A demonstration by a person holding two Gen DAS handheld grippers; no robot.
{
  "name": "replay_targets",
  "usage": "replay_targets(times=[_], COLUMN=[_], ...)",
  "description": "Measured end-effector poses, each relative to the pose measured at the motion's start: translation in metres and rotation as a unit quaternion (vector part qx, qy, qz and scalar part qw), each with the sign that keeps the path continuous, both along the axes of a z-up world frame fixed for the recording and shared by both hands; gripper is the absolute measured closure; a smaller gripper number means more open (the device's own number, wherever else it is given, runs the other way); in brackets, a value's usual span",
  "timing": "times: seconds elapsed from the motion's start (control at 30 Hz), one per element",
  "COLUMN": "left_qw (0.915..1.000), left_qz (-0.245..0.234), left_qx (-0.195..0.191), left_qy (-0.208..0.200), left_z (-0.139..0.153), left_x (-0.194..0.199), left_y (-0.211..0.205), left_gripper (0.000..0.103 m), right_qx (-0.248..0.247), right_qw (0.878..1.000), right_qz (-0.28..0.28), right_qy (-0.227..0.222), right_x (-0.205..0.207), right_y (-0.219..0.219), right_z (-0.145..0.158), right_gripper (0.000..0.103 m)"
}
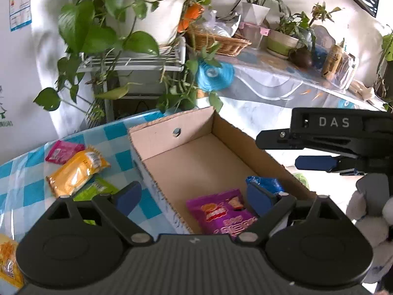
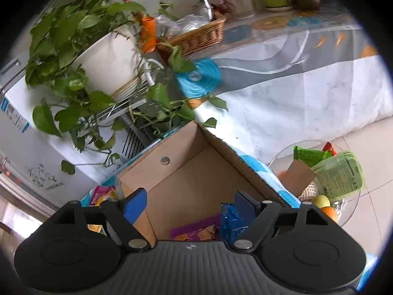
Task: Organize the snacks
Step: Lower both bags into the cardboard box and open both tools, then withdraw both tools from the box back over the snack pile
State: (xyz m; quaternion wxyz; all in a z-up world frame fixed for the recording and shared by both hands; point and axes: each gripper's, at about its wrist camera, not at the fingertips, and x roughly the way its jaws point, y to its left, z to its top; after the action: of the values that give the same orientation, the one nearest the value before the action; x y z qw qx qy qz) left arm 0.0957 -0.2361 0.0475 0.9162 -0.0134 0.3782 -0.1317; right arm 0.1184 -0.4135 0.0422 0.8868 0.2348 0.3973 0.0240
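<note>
In the left wrist view, the left tool [image 1: 194,196] fills the bottom of the frame, its blue pads spread wide with nothing pinched between them. Above it at centre sits an open cardboard box [image 1: 172,132] on a table [image 1: 22,172] covered in a blue-and-white checked cloth. Inside the box, low at centre, lies a purple snack bag [image 1: 218,211] printed with characters too distorted to read, and just right of it a blue snack bag [image 1: 265,182]. At left on the cloth, outside the box, lie a pink packet [image 1: 62,151], a yellow packet [image 1: 76,172] and a green packet [image 1: 95,189], close together. At right the right tool [image 1: 277,147] reaches in from the edge, its black body marked "DAS" in pale letters.

In the right wrist view, the right tool [image 2: 191,204] also stands spread and empty over the box [image 2: 157,172], with the purple bag [image 2: 194,228] and blue bag [image 2: 231,218] below. No other writing is legible.
</note>
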Motion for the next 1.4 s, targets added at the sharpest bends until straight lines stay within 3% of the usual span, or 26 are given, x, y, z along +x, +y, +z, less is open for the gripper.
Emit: replay_targets(times=[0.37, 0.7, 1.23, 1.4], left_qw=[0.9993, 0.9963, 0.9869, 0.9822], left_qz=[0.037, 0.086, 0.152, 0.174], left_qx=[-0.001, -0.001, -0.030, -0.041], left_qy=[-0.004, -0.003, 0.043, 0.058], left_z=[0.008, 0.006, -0.021, -0.032], left_x=[-0.001, -0.007, -0.013, -0.017], left_y=[0.054, 0.136, 0.246, 0.267], left_gripper=[0.011, 0.008, 0.005, 0.004], right_qx=[-0.035, -0.047, -0.066, -0.075], right_qw=[0.998, 0.994, 0.982, 0.973], right_qz=[0.047, 0.098, 0.177, 0.219], right_qy=[-0.016, -0.031, -0.015, -0.006], right_x=[0.003, -0.001, -0.023, -0.039], right_y=[0.039, 0.080, 0.140, 0.167], right_z=[0.004, 0.010, 0.001, -0.010], right_gripper=[0.013, 0.009, 0.005, 0.005])
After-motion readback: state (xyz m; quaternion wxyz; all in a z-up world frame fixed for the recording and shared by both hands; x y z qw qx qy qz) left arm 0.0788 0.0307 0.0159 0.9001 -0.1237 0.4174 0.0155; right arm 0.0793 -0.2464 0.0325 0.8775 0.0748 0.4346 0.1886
